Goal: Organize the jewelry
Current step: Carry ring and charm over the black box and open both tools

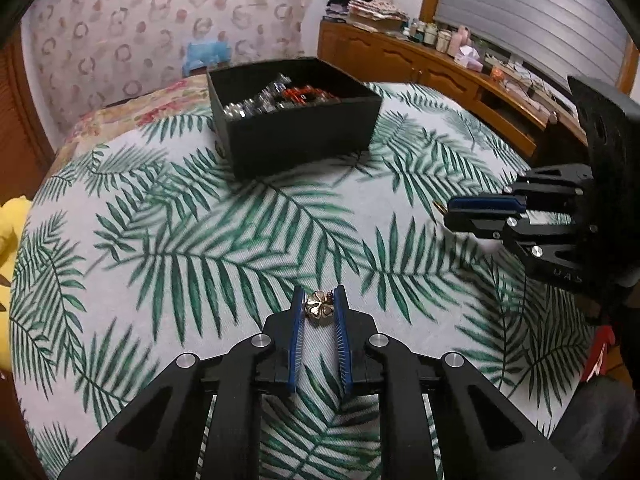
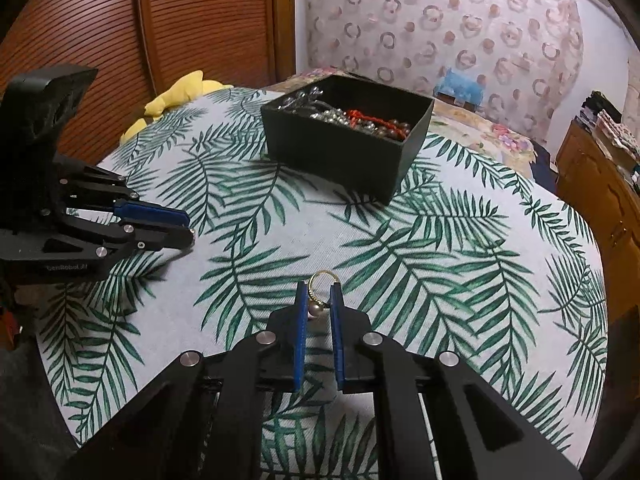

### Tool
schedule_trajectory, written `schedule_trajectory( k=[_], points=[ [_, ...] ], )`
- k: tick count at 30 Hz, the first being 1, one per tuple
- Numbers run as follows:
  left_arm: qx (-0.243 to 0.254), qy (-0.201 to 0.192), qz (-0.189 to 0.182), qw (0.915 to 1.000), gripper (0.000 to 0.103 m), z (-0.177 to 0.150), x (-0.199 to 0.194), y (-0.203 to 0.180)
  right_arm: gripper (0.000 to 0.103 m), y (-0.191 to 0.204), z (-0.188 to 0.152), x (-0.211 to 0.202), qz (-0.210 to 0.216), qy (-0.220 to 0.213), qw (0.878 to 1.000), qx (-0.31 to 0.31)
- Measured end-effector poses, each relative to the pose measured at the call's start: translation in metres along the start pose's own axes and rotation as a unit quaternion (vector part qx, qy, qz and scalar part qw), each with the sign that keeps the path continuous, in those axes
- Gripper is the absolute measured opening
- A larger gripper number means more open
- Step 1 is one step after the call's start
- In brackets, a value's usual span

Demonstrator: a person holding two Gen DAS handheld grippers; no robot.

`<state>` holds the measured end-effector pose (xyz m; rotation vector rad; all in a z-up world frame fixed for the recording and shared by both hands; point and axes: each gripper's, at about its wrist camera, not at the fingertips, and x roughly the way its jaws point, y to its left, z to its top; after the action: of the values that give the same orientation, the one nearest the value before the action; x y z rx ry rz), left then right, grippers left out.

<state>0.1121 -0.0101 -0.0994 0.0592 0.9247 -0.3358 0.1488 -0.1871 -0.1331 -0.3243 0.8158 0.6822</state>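
My left gripper is shut on a small gold flower-shaped earring, held a little above the leaf-print cloth. My right gripper is shut on a gold ring with a pearl. A black open box with beads, silver and red jewelry inside stands at the far side of the table; it also shows in the right wrist view. The right gripper appears at the right in the left wrist view. The left gripper appears at the left in the right wrist view.
The table is covered with a white cloth with green palm leaves. A yellow soft toy lies at the table's far left edge. A wooden sideboard with clutter stands to the right. A wooden shutter door is at the left.
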Motion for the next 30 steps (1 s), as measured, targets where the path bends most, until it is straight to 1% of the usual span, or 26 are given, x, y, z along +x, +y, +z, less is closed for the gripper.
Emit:
schedule_trajectory(
  k=[9,14,19,24,30],
  points=[
    [-0.008,-0.03,0.017,0.9994,0.014,0.035,-0.008,0.017,0.012,-0.017,0.029,-0.005,0.001,-0.028,1.0,0.0],
    [-0.013,-0.051,0.028,0.9982,0.014,0.058,-0.017,0.028,0.012,-0.027,0.053,-0.009,-0.001,-0.049,0.999,-0.008],
    [-0.013,-0.069,0.039,0.9968,0.014,0.074,-0.023,0.036,0.012,-0.033,0.076,-0.009,-0.005,-0.065,0.998,-0.018],
    [-0.013,-0.082,0.044,0.9956,0.014,0.087,-0.027,0.043,0.012,-0.038,0.095,-0.002,0.001,-0.075,0.997,-0.016],
    [-0.013,-0.096,0.039,0.9945,0.014,0.104,-0.021,0.046,0.012,-0.044,0.119,0.018,0.005,-0.085,0.996,-0.014]
  ],
)
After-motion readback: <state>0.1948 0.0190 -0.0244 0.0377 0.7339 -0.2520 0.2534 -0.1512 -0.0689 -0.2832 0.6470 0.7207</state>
